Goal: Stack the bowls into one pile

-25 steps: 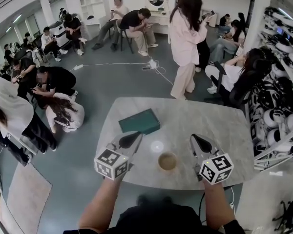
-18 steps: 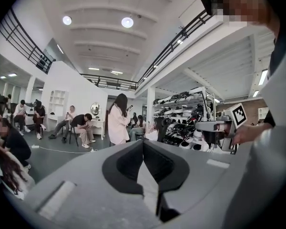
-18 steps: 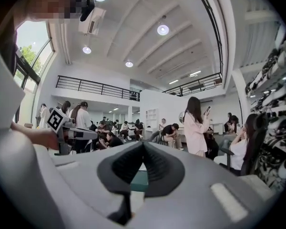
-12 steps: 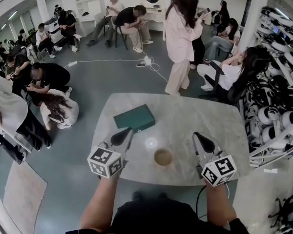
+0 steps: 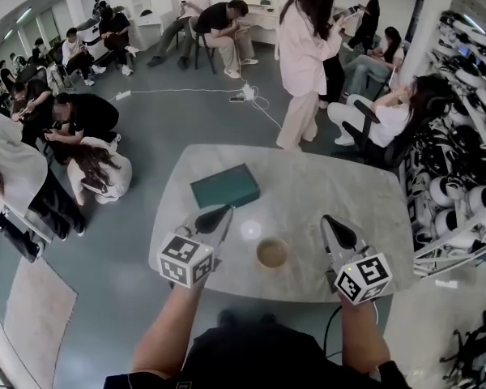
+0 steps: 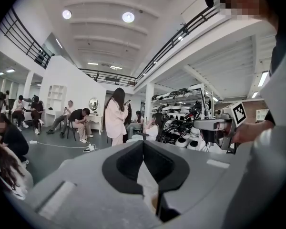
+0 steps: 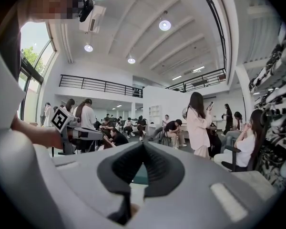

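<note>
Tan bowl [image 5: 272, 253] sits by near edge of marble desk [image 5: 373, 209], between both grippers, touched by neither; single bowl or nested pile, cannot tell. Judged light, rigid, smooth, perhaps chip-prone: pinch rim wall. Left gripper [image 5: 215, 217] and right gripper [image 5: 330, 225]: fingers pressed together, nothing held. Farther left, green box [image 5: 224, 186]. No readable writing; only square markers on cubes.

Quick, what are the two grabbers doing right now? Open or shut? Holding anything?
Left gripper: shut, holding nothing.
Right gripper: shut, holding nothing.
</note>
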